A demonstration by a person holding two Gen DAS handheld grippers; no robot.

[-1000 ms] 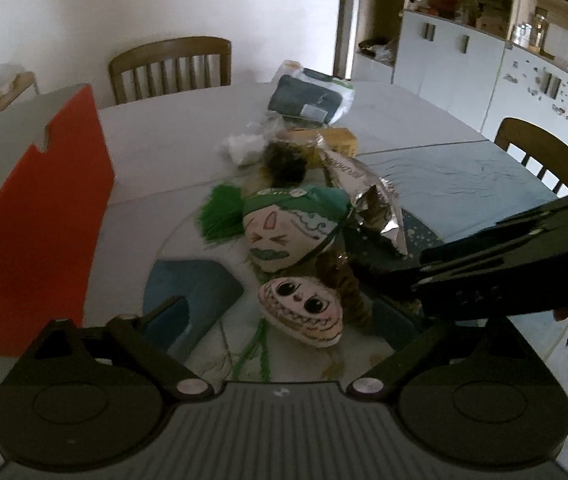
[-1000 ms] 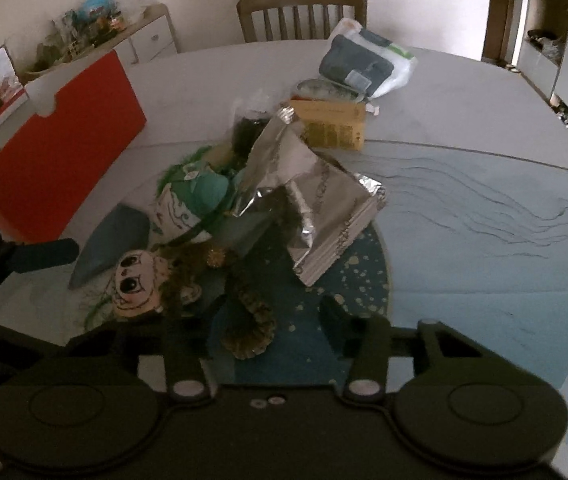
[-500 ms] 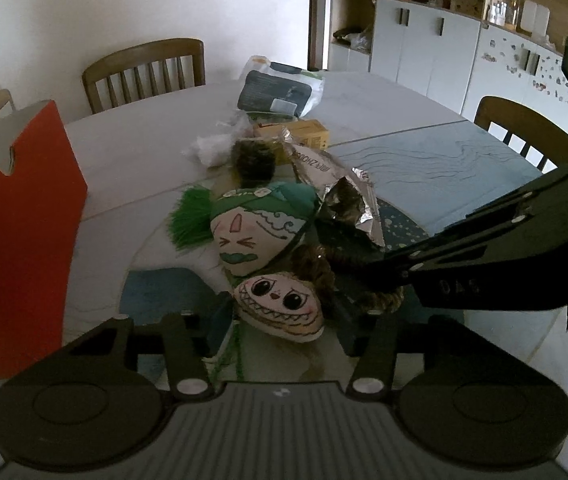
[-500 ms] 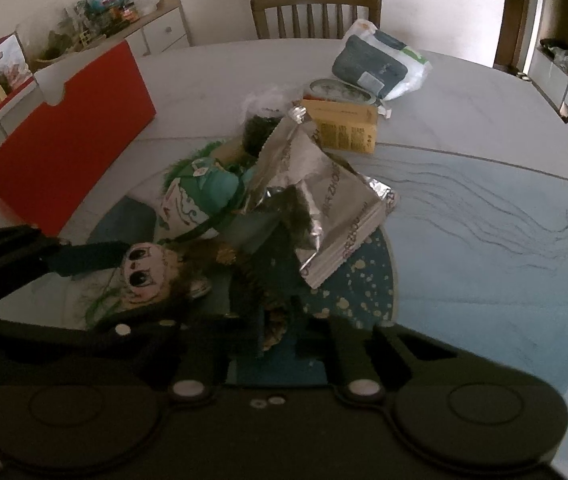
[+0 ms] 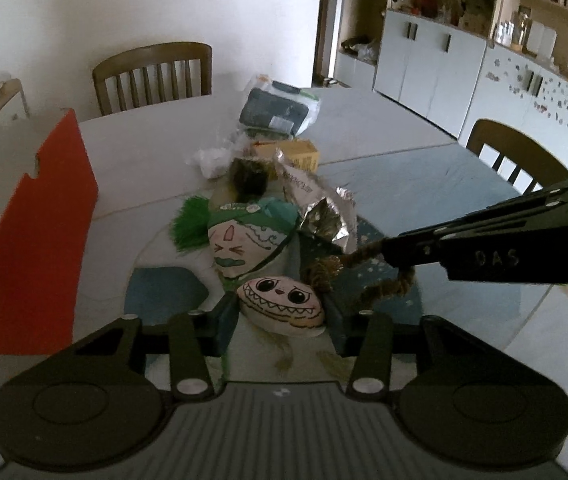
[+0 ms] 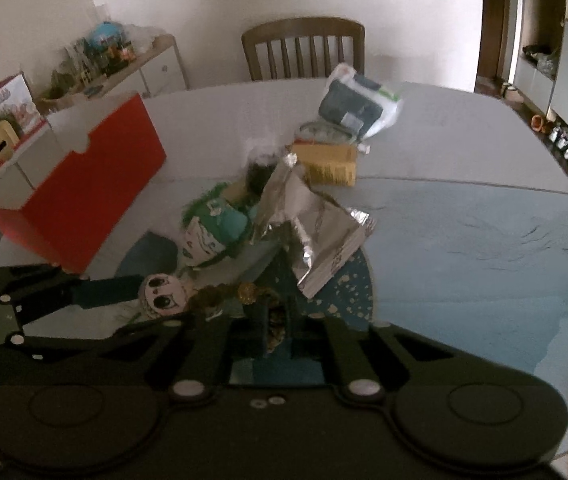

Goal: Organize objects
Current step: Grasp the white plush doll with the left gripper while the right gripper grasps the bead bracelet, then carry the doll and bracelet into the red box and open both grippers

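Two grips are made, nothing sorted yet: the left gripper [image 5: 281, 316] is closing on the toothy-faced stuffed doll head [image 5: 279, 305], while the right gripper [image 6: 273, 322] is clenched on its brown braided yarn plait [image 6: 219, 295], just above the table [image 5: 384, 152]; crinkled silver foil bag [image 6: 316, 236], green-haired doll [image 5: 243, 236] and orange box [image 5: 31, 256] await.

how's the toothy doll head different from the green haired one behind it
The toothy doll head sits between the left tongs, wide-eyed, with brown braided hair pinched in the shut right tongs. The green-haired doll head lies free on the table, eyes squeezed shut, looking larger. Both are soft painted faces.
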